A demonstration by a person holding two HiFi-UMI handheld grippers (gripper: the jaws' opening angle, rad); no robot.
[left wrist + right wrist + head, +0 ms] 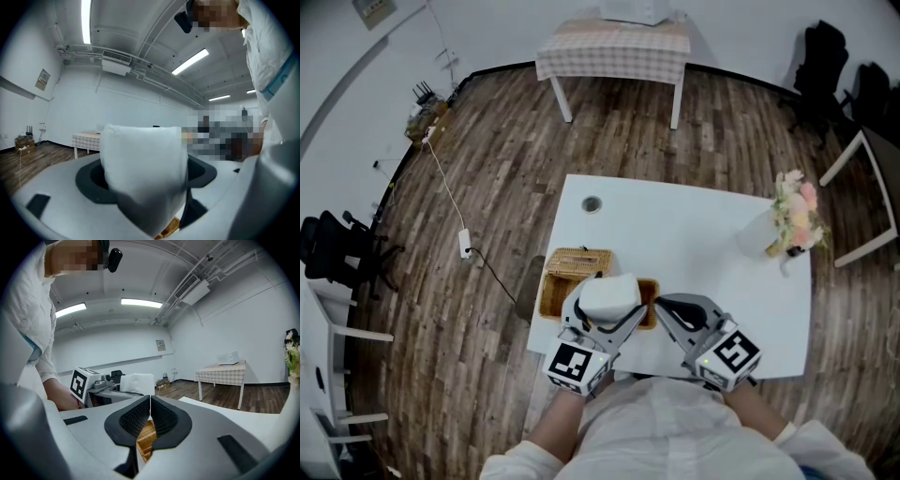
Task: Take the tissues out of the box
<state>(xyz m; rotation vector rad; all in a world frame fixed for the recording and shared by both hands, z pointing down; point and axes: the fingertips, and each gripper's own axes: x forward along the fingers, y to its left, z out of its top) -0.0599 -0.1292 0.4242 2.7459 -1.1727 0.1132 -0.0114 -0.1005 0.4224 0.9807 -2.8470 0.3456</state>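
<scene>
A wicker tissue box stands near the front left of the white table. Just above its right end my left gripper is shut on a thick white wad of tissues. In the left gripper view the wad fills the gap between the wide-set jaws, with a bit of wicker below. My right gripper hovers beside the box's right end with its pads together. Wicker shows under them, and only a thin pale line lies between them. The tissue wad appears to its left.
A vase of pink flowers stands at the table's far right, and a round cable hole lies at its far left. A checked-cloth table is across the wooden floor. Chairs and a cable with a power strip sit to the left.
</scene>
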